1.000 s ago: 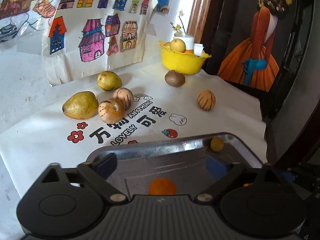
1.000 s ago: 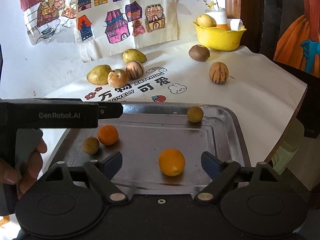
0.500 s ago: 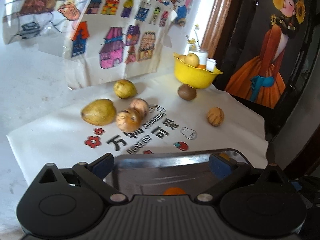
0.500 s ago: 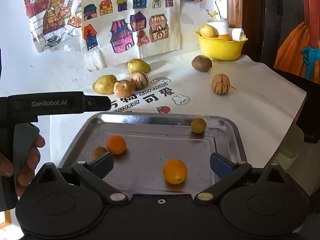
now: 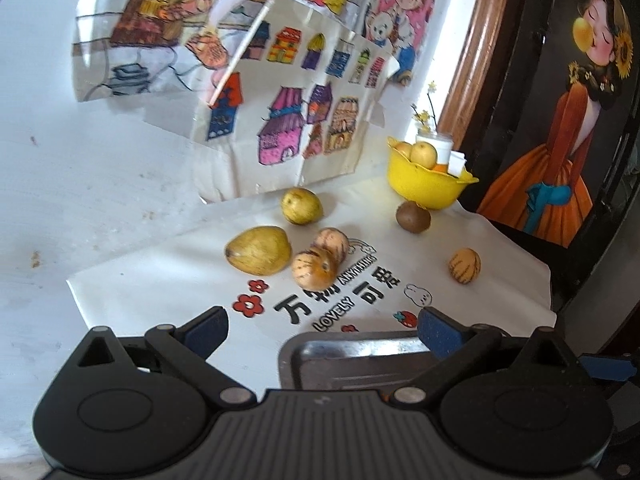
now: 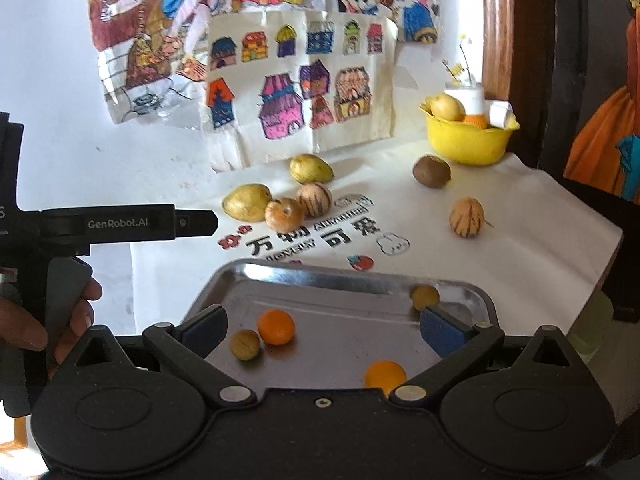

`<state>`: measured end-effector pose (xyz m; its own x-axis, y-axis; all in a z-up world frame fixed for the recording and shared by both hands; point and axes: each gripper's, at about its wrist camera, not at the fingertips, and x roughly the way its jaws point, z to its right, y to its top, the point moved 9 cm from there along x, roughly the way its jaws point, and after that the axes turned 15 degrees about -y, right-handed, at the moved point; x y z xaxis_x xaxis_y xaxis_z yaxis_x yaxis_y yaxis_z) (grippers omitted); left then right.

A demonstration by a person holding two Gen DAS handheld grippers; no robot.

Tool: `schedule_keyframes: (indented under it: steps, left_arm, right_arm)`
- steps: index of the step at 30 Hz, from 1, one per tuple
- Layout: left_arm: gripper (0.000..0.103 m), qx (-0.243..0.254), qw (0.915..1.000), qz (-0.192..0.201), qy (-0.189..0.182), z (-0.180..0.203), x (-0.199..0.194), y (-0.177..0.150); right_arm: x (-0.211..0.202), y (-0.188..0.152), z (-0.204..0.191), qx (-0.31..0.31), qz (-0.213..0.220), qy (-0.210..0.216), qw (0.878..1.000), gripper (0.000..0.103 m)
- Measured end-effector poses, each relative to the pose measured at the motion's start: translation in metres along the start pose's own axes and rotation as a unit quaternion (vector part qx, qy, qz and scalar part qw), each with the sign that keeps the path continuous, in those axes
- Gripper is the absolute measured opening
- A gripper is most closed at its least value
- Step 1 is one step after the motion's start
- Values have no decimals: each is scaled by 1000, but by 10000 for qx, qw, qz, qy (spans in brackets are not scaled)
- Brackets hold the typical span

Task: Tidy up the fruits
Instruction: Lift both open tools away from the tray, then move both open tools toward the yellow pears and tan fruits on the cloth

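Note:
A steel tray (image 6: 320, 276) holds two oranges (image 6: 276, 327) (image 6: 385, 376), a small brown-green fruit (image 6: 245, 345) and a small yellow fruit (image 6: 425, 297). My right gripper (image 6: 322, 328) hovers open above the tray's near side, gripping nothing. On the white printed cloth (image 6: 540, 216) beyond lie two yellow-green pears (image 6: 247, 202) (image 6: 311, 169), three striped melons (image 6: 284, 215) (image 6: 315, 199) (image 6: 466, 217) and a kiwi (image 6: 431, 171). My left gripper (image 5: 323, 330) is open and empty over the cloth at the tray's far left corner (image 5: 352, 346), facing the pear (image 5: 259, 255) and melons (image 5: 314, 268).
A yellow bowl (image 6: 468, 140) with fruit and a white bottle stands at the back right by a wooden frame. Children's drawings (image 6: 300, 92) hang on the white wall behind. A person's hand (image 6: 24, 332) holds the left gripper's handle. The cloth's right edge drops off.
Both grippers have risen and drawn back. The left view has swung left, so the tray is nearly out of it. The right jaws widened slightly, with the near orange resting on the tray.

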<state>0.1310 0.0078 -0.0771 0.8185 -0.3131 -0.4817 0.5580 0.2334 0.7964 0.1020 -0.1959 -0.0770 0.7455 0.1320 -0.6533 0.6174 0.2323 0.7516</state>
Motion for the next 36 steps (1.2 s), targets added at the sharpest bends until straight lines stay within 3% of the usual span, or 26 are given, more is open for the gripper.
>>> schedule_keyframes:
  steps: [16, 36]
  left_arm:
    - [102, -134, 9990, 181, 378, -33, -14, 20]
    - [102, -105, 9986, -74, 504, -62, 48, 44]
  right_arm:
    - [-2, 29, -29, -299, 216, 194, 9991, 102]
    - [61, 71, -44, -529, 126, 352, 9979, 102]
